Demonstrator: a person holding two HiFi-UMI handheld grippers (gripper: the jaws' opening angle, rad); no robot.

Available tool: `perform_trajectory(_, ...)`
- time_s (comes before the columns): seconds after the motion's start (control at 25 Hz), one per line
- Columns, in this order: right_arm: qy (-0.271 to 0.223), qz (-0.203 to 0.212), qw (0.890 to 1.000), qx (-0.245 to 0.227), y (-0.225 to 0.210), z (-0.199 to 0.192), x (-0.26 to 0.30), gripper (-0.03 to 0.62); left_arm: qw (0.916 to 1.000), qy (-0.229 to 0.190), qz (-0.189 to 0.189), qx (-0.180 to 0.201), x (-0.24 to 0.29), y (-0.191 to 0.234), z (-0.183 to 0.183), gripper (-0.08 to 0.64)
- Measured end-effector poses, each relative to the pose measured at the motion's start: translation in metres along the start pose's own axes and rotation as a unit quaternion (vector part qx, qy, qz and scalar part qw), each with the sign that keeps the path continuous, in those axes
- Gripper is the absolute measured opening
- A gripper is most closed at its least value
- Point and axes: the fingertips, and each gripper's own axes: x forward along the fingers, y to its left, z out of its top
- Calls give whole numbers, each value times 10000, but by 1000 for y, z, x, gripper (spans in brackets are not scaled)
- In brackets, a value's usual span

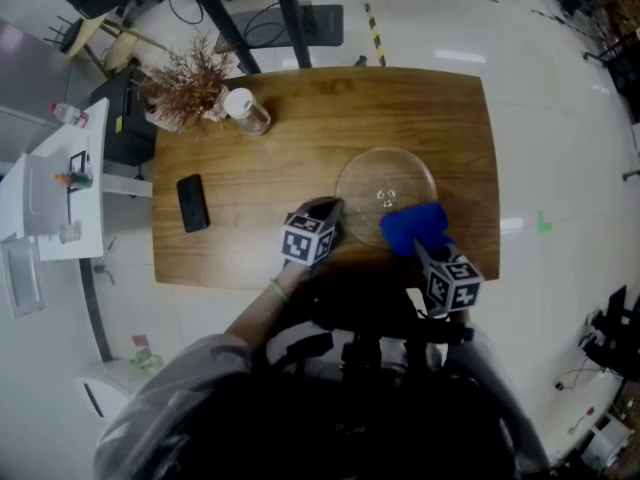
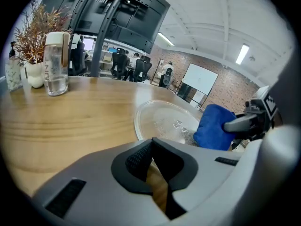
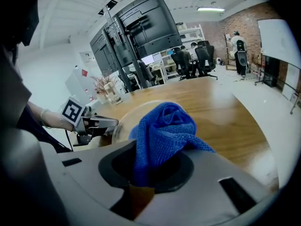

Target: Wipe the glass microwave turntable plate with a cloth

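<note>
The clear glass turntable plate lies flat on the wooden table, right of centre. My right gripper is shut on a bunched blue cloth, which rests on the plate's near right rim. In the right gripper view the cloth bulges out of the jaws over the plate. My left gripper sits at the plate's near left rim, its jaws shut with nothing between them. In the left gripper view the plate lies just ahead, with the cloth on its right.
A black phone lies on the table's left part. At the far left corner stand a lidded glass jar and a dried plant. The table's near edge is just below both grippers. A white cabinet stands left of the table.
</note>
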Motion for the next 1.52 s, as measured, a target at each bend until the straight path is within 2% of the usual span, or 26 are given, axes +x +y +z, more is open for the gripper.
perform_trajectory(0.24, 230, 61, 9996, -128, 16, -23, -7, 81, 10000, 5, 2, 0, 0, 0, 0, 5)
perform_trajectory(0.36, 274, 207, 9990, -293, 28, -24, -7, 81, 10000, 0, 10, 5, 0, 0, 0, 5)
perform_trajectory(0.48, 258, 186, 9987, -400, 28, -22, -7, 81, 10000, -5, 13, 11, 1, 0, 0, 5)
perform_trajectory(0.56, 47, 89, 9995, -306, 21, -9, -10, 81, 10000, -8, 0, 23, 0, 0, 0, 5)
perform_trajectory(0.64, -311, -31, 9995, -17, 8, 17, -12, 81, 10000, -22, -12, 39, 0, 0, 0, 5)
perform_trajectory(0.8, -1047, -463, 9930, 279, -38, 78, -5, 81, 10000, -38, -5, 48, 0, 0, 0, 5)
perform_trajectory(0.88, -1219, -721, 9894, 325, -63, 99, 4, 81, 10000, -44, -11, 57, 0, -1, -1, 5)
perform_trajectory(1.0, -1188, -1038, 9863, 481, -91, 112, 17, 81, 10000, -38, -13, 75, -1, -1, -1, 5)
perform_trajectory(1.12, -1039, -1057, 9874, 559, -93, 102, 24, 81, 9999, -69, -43, 72, -1, -2, -1, 5)
perform_trajectory(1.28, -848, -1029, 9889, 660, -85, 67, 17, 81, 9999, -87, -53, 81, -1, -2, 0, 5)
perform_trajectory(1.52, -699, -916, 9860, 1209, -60, 10, -9, 81, 9999, -108, -16, 112, -1, -1, 0, 5)
